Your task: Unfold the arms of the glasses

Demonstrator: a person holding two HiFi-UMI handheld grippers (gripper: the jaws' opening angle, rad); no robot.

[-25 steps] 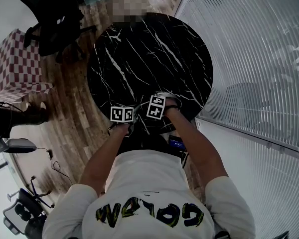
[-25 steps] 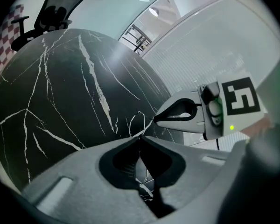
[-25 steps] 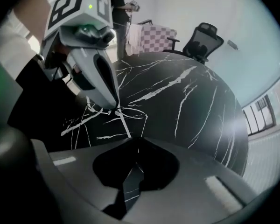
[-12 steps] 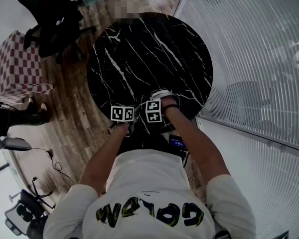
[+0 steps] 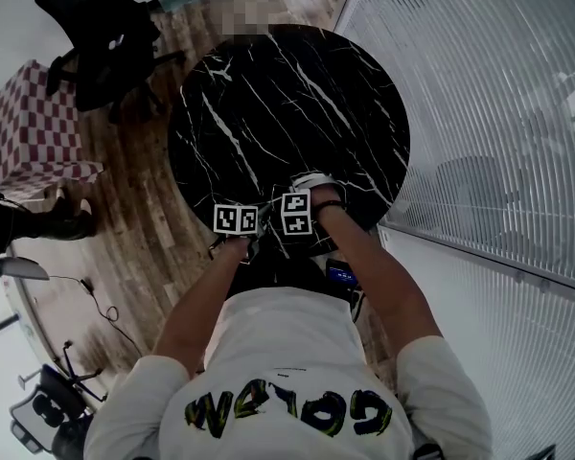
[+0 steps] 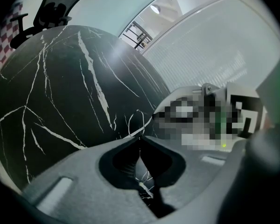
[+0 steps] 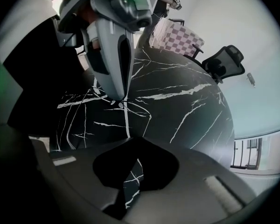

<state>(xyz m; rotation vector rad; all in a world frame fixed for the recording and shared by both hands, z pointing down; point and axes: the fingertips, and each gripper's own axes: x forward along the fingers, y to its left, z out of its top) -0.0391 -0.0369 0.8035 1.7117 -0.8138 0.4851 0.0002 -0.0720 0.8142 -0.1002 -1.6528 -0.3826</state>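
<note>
Left claw (image 6: 139, 137) is pinched shut on the thin wire-framed glasses (image 6: 135, 122). The right claw (image 7: 129, 139), jaws together, appears to grip one arm of them. Both claws meet low over the near edge of the black marble desk (image 5: 287, 94).

White lettered T-shirt (image 5: 287, 348); grey left gripper (image 6: 139, 140)

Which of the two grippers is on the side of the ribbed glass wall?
The right gripper: in the head view its marker cube sits nearer the ribbed wall, while the cube of the left gripper is toward the wooden floor.
</note>
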